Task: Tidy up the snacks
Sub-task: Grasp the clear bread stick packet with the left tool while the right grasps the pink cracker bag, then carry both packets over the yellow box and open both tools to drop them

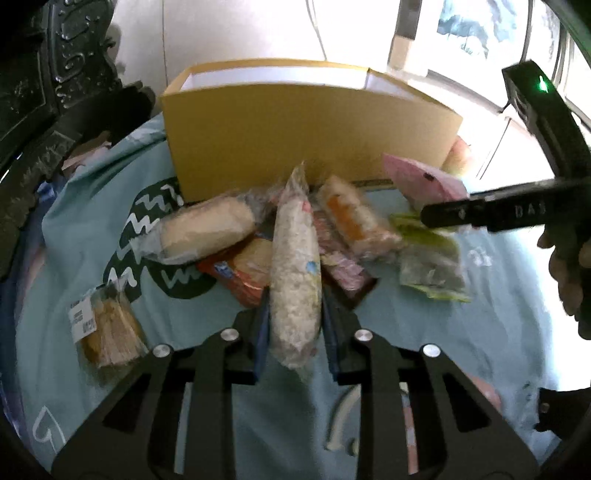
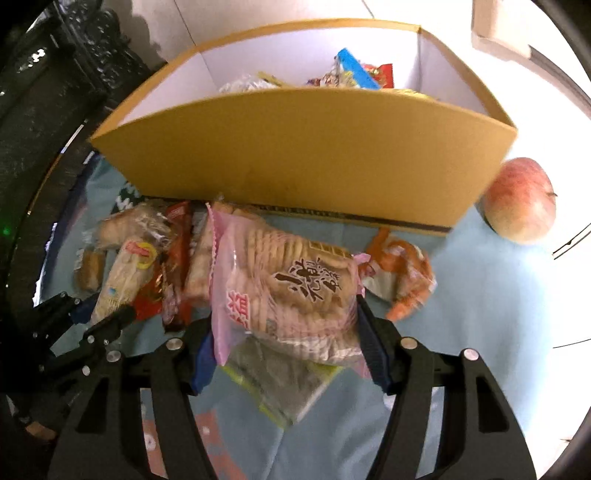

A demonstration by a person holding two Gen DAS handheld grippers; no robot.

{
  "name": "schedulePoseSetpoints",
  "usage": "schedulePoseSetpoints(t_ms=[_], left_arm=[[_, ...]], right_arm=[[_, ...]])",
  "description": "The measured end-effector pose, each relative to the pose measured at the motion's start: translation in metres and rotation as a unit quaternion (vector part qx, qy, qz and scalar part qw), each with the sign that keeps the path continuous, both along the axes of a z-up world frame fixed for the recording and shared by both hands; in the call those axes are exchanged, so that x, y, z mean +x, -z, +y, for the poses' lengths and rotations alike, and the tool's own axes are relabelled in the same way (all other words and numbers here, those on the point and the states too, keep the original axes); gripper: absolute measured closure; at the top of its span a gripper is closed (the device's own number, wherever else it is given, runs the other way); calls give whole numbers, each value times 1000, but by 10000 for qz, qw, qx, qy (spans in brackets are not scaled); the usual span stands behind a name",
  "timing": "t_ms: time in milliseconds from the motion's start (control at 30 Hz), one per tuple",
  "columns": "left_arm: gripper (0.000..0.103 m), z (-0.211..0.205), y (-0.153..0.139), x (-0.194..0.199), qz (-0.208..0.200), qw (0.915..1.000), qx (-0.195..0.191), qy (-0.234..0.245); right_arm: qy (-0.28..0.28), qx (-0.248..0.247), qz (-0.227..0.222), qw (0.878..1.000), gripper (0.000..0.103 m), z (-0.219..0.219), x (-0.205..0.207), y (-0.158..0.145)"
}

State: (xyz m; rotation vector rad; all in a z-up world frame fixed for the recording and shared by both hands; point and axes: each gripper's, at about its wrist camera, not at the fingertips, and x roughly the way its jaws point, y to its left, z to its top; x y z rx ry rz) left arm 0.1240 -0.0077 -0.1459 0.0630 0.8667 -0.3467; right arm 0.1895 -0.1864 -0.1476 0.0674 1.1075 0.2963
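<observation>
Lifting both packets clear of the box [image 2: 303, 155] wall: left gripper [image 1: 295, 317] clamps roll [image 1: 295, 273], right gripper [image 2: 286, 332] clamps crackers [image 2: 291, 284], held level

Dark carved furniture [image 1: 55, 66], pale floor [image 1: 236, 33]

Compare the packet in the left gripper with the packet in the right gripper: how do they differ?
The left packet is a slim clear tube of pale, crumbly snack; the right packet is a wide pink bag of round crackers with bold black print. The left gripper closes narrow on its packet, the right gripper much wider. Both are gripped in front of the box.
</observation>
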Motion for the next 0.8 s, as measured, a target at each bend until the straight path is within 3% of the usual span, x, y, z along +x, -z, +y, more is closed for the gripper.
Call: schedulePoseSetpoints(t_ms=[267,433,500,533,567,633,700,733,800], left_arm=[[78,-15,-33,-18,-297,9988,-301,228],[77,-17,-7,-11,168,9997,-14,158],[61,-18,0,-9,120,9998,81,138],[39,-19,1,-8,28,9999,122,110],[32,-20,1,-7,-49,9999,143,75],[32,-24,3,-1,-24,9998,159,93],[51,-28,14,7,293,9989,322,174],[70,-27,18,9,398,9985,340,178],[72,-23,19,9,502,9984,211,129]], right_arm=[[109,219,-261,9994,37,-18,-36,-28],[208,201,-167,9994,37,-26,-44,-26],[239,213,-92,9994,37,-26,-51,-21],[237,207,-74,9995,37,-25,-53,-20],[232,197,-49,9995,37,-25,-57,-18],[228,180,-17,9996,37,-26,-63,-17],[248,165,15,9996,37,-28,-66,-15],[265,170,19,9995,37,-30,-67,-16],[322,187,-13,9993,37,-34,-68,-18]])
